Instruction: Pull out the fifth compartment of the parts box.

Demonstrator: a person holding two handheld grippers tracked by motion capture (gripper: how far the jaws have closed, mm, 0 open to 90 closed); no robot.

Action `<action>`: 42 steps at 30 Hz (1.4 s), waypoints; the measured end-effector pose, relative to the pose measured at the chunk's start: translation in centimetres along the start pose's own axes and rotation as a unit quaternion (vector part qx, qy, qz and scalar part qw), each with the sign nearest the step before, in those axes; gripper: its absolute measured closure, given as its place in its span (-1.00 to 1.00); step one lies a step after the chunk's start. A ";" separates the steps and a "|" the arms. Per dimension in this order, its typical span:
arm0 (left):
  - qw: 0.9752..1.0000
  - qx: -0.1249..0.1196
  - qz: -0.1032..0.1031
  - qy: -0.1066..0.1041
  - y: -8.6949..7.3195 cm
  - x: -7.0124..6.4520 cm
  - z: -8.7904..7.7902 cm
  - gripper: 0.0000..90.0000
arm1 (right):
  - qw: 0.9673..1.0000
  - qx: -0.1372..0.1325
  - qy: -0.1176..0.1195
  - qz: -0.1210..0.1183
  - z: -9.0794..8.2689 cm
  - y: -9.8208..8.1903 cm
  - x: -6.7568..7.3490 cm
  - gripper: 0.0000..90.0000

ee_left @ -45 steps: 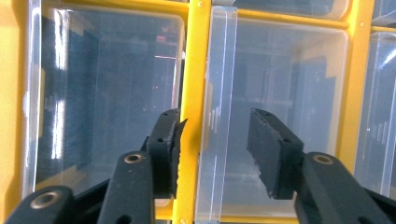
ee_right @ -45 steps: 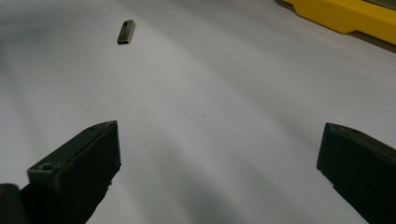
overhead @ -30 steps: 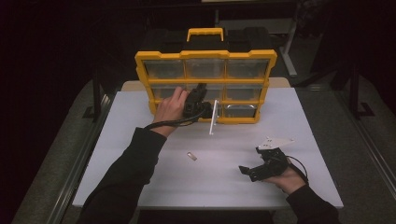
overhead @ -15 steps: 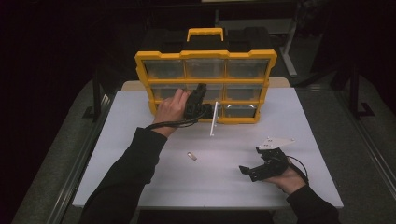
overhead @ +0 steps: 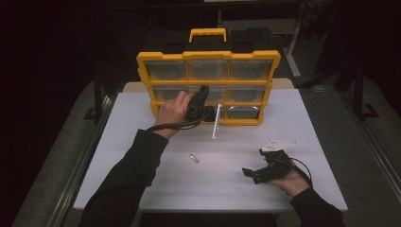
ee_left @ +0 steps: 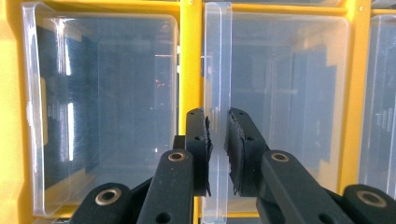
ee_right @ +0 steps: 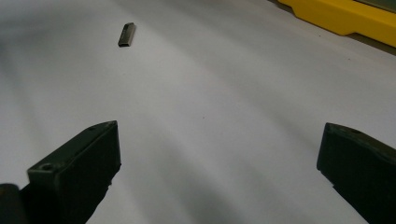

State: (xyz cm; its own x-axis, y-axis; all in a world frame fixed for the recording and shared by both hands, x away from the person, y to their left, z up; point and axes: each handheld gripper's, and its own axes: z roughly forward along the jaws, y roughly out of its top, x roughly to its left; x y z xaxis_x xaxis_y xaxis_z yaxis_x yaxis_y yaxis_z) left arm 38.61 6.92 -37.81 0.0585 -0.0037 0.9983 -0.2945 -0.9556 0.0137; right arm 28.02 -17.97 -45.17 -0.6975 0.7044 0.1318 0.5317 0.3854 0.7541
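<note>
Tongs first: left gripper [ee_left: 218, 140] is clenched on the front lip of a clear drawer [ee_left: 217, 60] in the yellow organiser [overhead: 208, 87], the black pads pinching the transparent edge from either side; the jaws have just finished closing onto it. From the high view the same gripper [overhead: 201, 105] sits at the middle row of the cabinet, and the clear drawer front [overhead: 216, 122] stands out from the case towards the person, its lower end over the table. Right gripper [overhead: 265, 171] rests low near the table's front right, released, jaws spread wide with nothing between them; its own view looks across bare white surface.

Small metal clip [overhead: 193, 158] lies alone on the table between the two hands, well apart from both; in the right gripper view the clip [ee_right: 126, 34] is ahead and to the left of the jaws.

Progress, judged: grasp on the drawer looks secured and the drawer seems partly out. Remaining, as I read it: draw it fully open or free, then likely deal with the clip using the free gripper. The neighbouring bins beside the gripped one look empty through their clear fronts.

Surface: white table top [overhead: 142, 123], matte, uncluttered. Organiser stands upright at the far edge, carry handle on top. Room beyond is dark; metal frame legs and grey floor are faintly visible at the sides.
</note>
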 end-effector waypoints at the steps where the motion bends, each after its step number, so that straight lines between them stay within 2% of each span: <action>1: 1.000 0.000 0.001 0.000 0.0 0.0 0.0 0.76 | 1.000 0.000 0.000 0.000 0.0 0.0 0.0 -1.00; 42: 1.000 -0.016 0.010 0.006 0.4 0.0 -3.3 0.76 | 1.000 0.002 -0.001 0.000 0.1 0.0 0.0 -1.00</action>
State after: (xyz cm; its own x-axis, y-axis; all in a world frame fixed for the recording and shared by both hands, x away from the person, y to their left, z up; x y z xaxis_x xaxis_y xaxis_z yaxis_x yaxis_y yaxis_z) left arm 35.29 7.50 -37.62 0.0404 -0.0187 0.9990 -0.3258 -0.9454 -0.0045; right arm 28.04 -17.92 -45.21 -0.6964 0.7057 0.1304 0.5341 0.3882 0.7510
